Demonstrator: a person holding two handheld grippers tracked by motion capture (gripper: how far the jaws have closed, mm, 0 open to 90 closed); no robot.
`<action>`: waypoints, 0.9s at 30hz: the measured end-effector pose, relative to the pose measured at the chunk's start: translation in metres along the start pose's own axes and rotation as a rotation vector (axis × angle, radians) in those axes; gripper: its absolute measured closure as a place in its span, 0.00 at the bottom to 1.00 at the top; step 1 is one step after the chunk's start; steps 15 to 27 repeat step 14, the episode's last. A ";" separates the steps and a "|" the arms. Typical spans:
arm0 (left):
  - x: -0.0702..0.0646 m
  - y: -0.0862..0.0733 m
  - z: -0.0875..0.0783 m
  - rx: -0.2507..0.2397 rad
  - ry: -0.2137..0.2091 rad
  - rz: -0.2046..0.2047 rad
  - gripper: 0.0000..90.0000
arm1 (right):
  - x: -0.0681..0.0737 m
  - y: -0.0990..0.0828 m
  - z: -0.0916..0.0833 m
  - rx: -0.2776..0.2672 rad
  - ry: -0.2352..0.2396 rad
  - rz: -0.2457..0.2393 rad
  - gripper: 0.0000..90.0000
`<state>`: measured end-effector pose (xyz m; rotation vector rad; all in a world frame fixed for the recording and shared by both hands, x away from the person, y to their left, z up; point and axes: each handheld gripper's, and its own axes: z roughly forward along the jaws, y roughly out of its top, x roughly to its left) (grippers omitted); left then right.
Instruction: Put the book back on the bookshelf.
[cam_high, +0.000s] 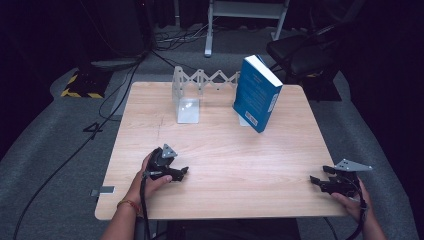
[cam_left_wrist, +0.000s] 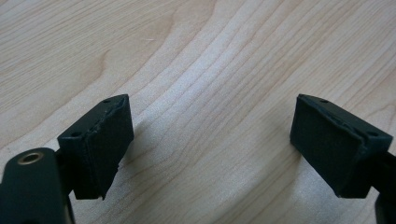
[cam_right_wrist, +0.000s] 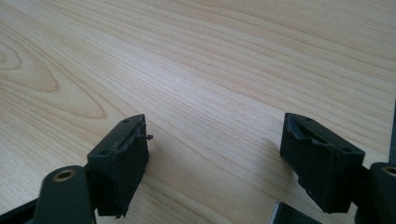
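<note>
Both the left gripper and right gripper rest on the wooden tabletop, jaws apart, near a leaning blue book.

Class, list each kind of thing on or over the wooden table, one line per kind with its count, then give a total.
Blue book, standing tilted: 1
Metal expanding book rack: 1
Hand-held grippers, left gripper and right gripper, both open: 2
Total: 4

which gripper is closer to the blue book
The left gripper, on the table's near-left part; the right gripper sits by the near-right corner, slightly farther from the blue book.
</note>
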<state>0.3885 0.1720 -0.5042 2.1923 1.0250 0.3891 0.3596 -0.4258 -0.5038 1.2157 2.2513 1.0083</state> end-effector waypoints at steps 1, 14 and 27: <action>0.000 0.000 0.000 0.000 0.002 0.003 0.15 | 0.000 0.000 0.000 0.001 -0.001 0.000 0.26; 0.000 0.000 0.000 0.001 -0.002 -0.001 0.15 | 0.000 0.000 0.000 0.002 -0.003 0.002 0.26; 0.000 0.000 0.000 0.001 -0.002 -0.001 0.15 | 0.000 0.000 0.000 0.002 -0.003 0.002 0.26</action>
